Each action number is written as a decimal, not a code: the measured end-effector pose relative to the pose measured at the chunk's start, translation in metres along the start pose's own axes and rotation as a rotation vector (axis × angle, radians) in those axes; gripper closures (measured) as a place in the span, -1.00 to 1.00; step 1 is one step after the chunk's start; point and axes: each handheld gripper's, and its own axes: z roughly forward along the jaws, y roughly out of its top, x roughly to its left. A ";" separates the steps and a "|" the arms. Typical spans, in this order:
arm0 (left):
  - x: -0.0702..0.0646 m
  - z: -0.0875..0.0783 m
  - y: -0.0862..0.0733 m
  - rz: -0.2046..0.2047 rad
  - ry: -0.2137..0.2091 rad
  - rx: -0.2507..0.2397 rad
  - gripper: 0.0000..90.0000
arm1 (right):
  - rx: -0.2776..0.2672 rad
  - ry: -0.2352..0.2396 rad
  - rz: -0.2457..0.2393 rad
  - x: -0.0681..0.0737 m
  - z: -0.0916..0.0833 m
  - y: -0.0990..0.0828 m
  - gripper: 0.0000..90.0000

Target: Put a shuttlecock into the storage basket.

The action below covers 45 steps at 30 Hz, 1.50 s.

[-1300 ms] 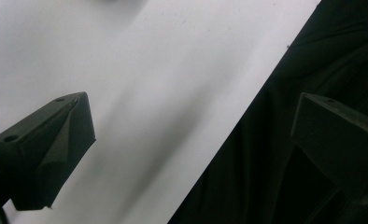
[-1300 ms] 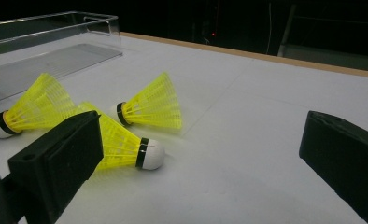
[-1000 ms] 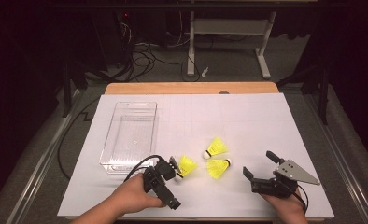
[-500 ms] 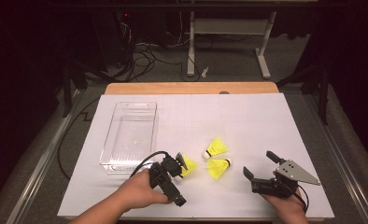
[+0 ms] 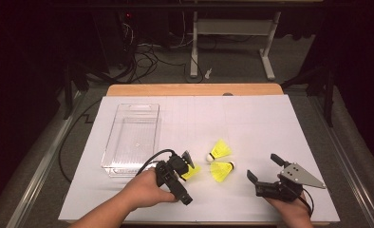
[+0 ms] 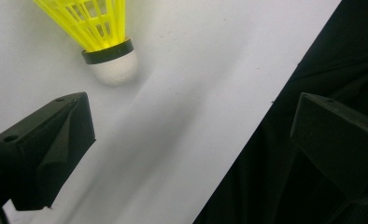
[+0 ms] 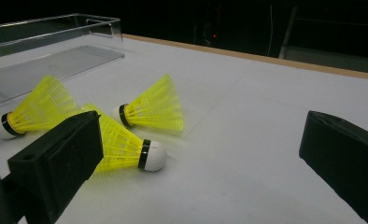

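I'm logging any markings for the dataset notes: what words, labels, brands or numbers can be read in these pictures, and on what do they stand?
None can be read: no print shows on the three yellow shuttlecocks, the clear plastic tray, the white table cover, the left tongs or the right tongs.

The right gripper (image 7: pixel 196 163) had its two black jaws wide apart, with nothing between them. Beyond the left jaw lay three yellow shuttlecocks on the white table cover (image 7: pixel 266 116) — the nearest shuttlecock (image 7: pixel 126 147) with its white cork toward the right, the middle shuttlecock (image 7: pixel 152 109) just behind it, cork to the left, and the left shuttlecock (image 7: pixel 35 112) beside them, cork also left. A clear plastic tray (image 7: pixel 46 56) sat farther back at the upper left — apart from all three.
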 end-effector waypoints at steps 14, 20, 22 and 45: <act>0.007 -0.003 0.014 -0.024 -0.005 -0.020 -0.92 | -0.002 0.003 -0.004 0.000 0.000 0.000 -0.99; 0.017 -0.004 0.018 -0.064 0.002 -0.021 -0.83 | -0.002 0.005 -0.002 0.001 0.000 0.000 -0.99; 0.018 -0.003 0.019 -0.072 0.002 -0.017 -0.79 | -0.003 0.007 -0.004 0.001 0.000 0.000 -0.99; 0.024 0.008 0.025 -0.134 0.066 0.003 -0.09 | -0.003 0.011 -0.003 0.002 0.000 0.000 -0.99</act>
